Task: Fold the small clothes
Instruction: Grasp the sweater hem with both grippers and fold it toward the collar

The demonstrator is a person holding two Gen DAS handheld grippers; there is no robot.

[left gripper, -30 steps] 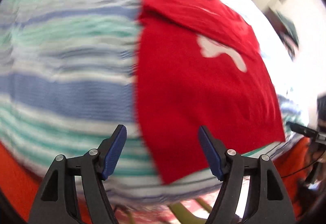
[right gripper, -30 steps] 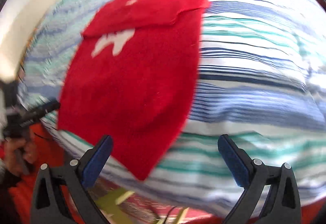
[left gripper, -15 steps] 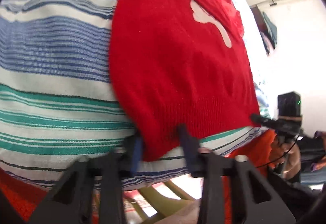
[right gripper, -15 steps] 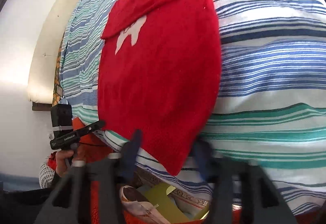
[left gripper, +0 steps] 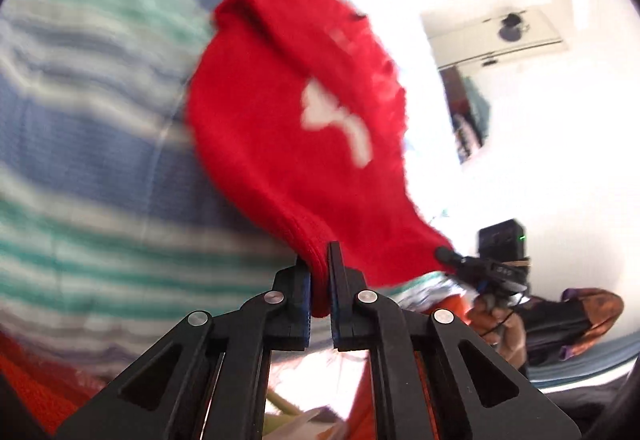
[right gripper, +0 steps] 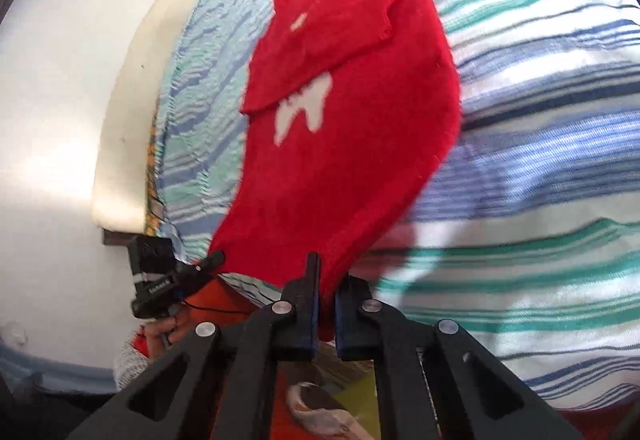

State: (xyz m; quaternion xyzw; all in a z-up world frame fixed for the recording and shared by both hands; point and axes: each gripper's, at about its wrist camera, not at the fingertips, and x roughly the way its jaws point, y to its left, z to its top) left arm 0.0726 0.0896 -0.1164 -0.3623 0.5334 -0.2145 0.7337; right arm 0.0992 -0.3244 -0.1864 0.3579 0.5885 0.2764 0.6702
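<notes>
A small red knit sweater with a white logo lies on a striped bedspread, its far part folded over. My left gripper is shut on the near left corner of its hem and lifts it off the bed. In the right wrist view the red sweater rises toward my right gripper, which is shut on the near right corner of the hem. Each gripper shows in the other's view, the right gripper and the left gripper.
The striped bedspread covers the bed to the right. A cream headboard and white wall stand at the far left. Orange fabric lies below the bed's near edge. A shoe and a yellow item lie on the floor.
Both grippers went from open above the sweater down to its near hem, closed on the two corners, and have lifted the hem off the bedspread.
</notes>
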